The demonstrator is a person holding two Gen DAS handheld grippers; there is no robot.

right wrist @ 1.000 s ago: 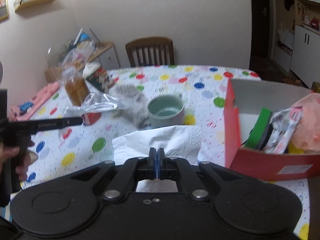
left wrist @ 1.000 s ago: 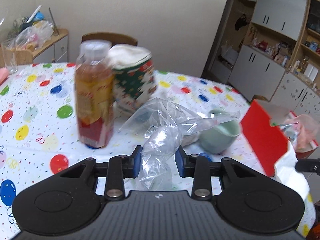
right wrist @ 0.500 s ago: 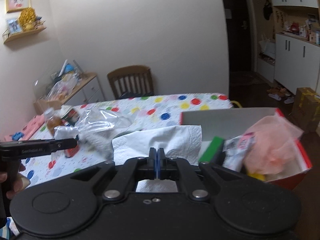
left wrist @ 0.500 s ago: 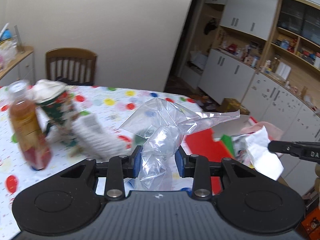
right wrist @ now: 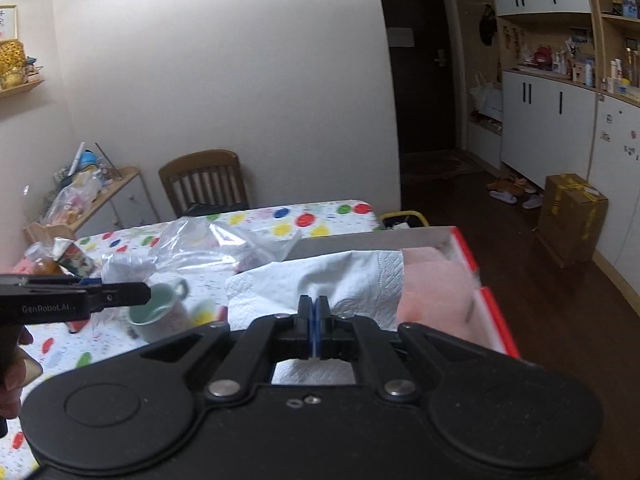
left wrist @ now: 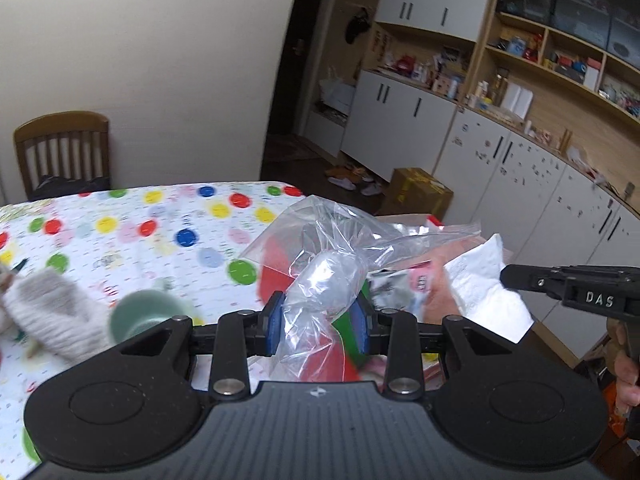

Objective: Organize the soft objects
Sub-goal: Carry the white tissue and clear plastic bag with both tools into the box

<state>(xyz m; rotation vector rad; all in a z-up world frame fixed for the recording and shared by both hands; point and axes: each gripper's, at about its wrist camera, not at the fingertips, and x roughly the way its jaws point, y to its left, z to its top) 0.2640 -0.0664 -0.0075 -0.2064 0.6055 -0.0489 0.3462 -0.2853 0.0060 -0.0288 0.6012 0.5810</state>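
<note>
My left gripper [left wrist: 319,322] is shut on a crumpled clear plastic bag [left wrist: 332,264], carried in the air above the red box [left wrist: 276,270]. The right gripper [right wrist: 314,328] is shut on a white paper towel [right wrist: 320,280] that hangs over the red box [right wrist: 494,320], where a pink soft item [right wrist: 436,288] lies. In the left wrist view the paper towel [left wrist: 484,280] shows at the right, held by the other gripper. The plastic bag [right wrist: 208,244] shows at the left of the right wrist view.
A table with a balloon-print cloth [left wrist: 132,232] carries a pale green mug [left wrist: 142,316] and a grey knitted item [left wrist: 48,312]. A wooden chair [right wrist: 204,184] stands behind it. White cupboards [left wrist: 420,120], a cardboard carton [right wrist: 572,216] and a dark floor lie right.
Both grippers have swung to the right and slightly up, away from the bottle and mug toward the red box, each still carrying its item. The bottle has left the left wrist view.
</note>
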